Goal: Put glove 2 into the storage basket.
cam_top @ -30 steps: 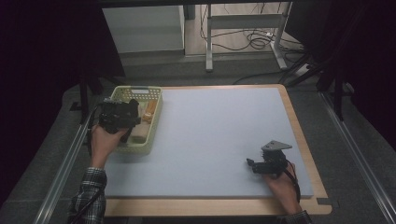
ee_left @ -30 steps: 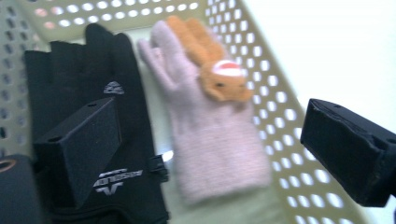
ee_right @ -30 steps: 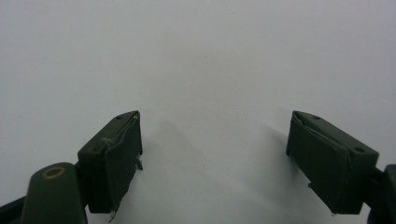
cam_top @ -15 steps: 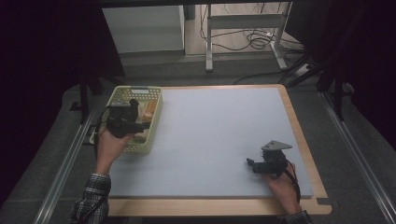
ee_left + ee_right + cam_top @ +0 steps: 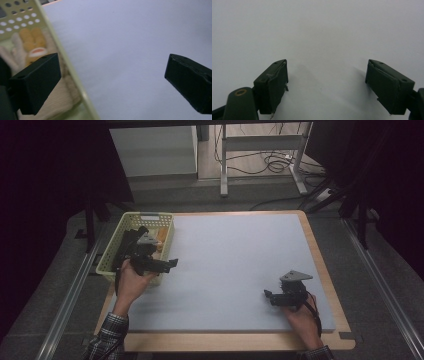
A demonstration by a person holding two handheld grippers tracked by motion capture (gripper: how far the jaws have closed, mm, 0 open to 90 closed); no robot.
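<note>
Plush toy [image 5: 35,52] beside left claw [image 5: 112,82]

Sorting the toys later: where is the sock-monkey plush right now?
The sock-monkey plush lies inside the pale green basket at the table's far left in the high view, just behind the left hand-held gripper.

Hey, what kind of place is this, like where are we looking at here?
Probably a lab or recording workspace, not a home. A wooden-edged table with a grey mat stands between dark curtains, loose cables lie on the floor behind it, and a person holds a tracked gripper in each hand beside a yellow-green basket.
</note>
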